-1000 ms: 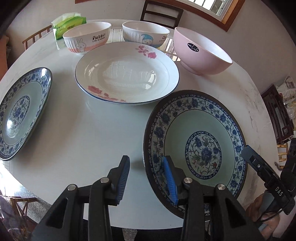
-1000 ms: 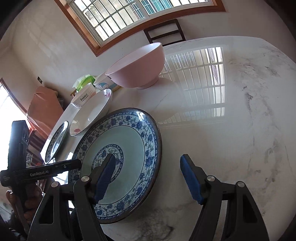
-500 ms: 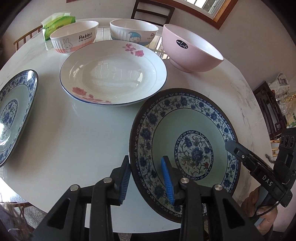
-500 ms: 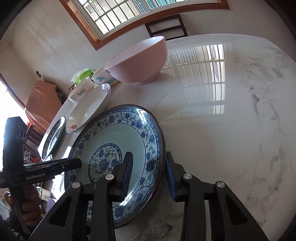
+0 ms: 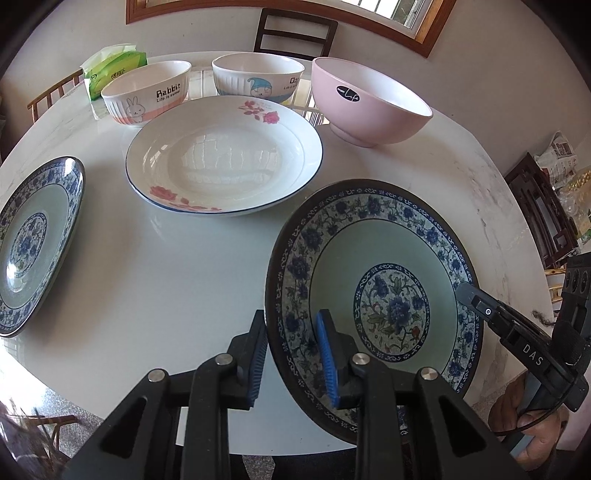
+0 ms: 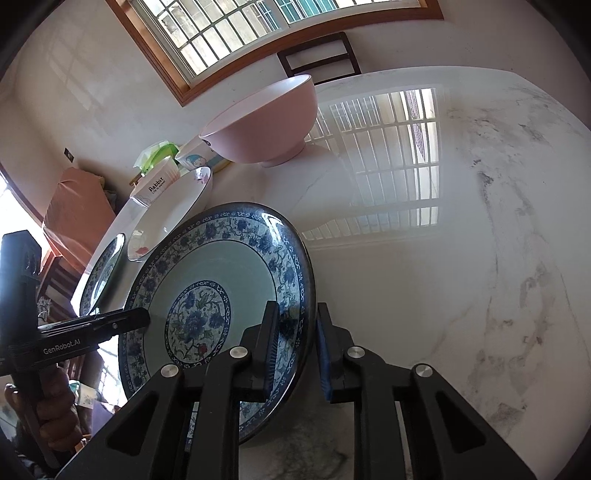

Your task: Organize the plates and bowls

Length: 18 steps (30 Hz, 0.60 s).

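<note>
- At the far left of the round white marble table (image 5: 192, 280), a blue-and-white floral plate with a pale green centre (image 5: 35, 240) lies flat, partly cut off by the left wrist view's edge.
- Far left, a green pack of tissues (image 5: 112, 70) sits behind a white ribbed bowl printed with a rabbit and the word "Rabbit" (image 5: 147, 94).
- Just right of it stands a white bowl with a blue-hatted cartoon figure (image 5: 256, 79); a dark wooden chair (image 5: 295, 33) shows behind the table.
- Near both bowls, in the middle, lies a wide white shallow plate with pink roses and a thin blue rim (image 5: 223, 158).
- Far right stands a large pink bowl with a round black label (image 5: 369, 101), well apart from the grippers.
- Your left gripper (image 5: 291, 350) pinches the near left rim of a second blue-and-white floral plate with a dark outer edge (image 5: 384, 280): one blue pad lies inside the plate, the other finger outside the rim.
- This plate sits at the near right of the table, its left edge tilted up; whether its right side touches the table, you cannot tell.
- Your right gripper (image 6: 295, 347) clamps the same plate's right rim, one pad on the patterned border, the other against the underside.
- A hand (image 5: 532, 413) holds the right gripper's handle at the near right.
</note>
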Tool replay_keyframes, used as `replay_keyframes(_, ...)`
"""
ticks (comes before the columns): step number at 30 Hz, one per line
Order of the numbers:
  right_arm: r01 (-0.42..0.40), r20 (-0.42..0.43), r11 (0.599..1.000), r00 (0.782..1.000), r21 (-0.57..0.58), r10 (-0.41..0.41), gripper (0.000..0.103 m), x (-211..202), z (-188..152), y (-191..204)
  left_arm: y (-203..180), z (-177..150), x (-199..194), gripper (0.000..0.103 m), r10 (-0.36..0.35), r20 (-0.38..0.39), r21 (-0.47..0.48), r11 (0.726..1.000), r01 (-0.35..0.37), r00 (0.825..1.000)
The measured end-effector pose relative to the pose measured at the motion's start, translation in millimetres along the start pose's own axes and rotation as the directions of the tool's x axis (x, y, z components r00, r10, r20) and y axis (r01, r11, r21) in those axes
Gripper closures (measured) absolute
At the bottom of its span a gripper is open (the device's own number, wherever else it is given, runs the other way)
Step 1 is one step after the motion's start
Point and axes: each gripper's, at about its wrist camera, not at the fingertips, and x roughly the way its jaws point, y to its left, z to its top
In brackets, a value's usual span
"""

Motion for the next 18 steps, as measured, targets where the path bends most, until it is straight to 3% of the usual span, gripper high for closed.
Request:
replay_keyframes(8, -0.016, 0.019, 1.000, 1.000, -0.013, 0.016, 0.085, -10.1, -5.8, 12.7, 7.7, -6.5, -18.2, 0.076, 0.001, 0.026, -0.013, 1.000, -0.001, 1.000)
replay_keyframes(18, -0.060, 0.007, 0.996, 0.998, -0.073, 0.060, 0.085, -6.7, -6.0, 49.6, 36.6, -15.6, -47.4, 0.076, 0.055, 0.096, -0.066, 0.997, -0.049, 0.994)
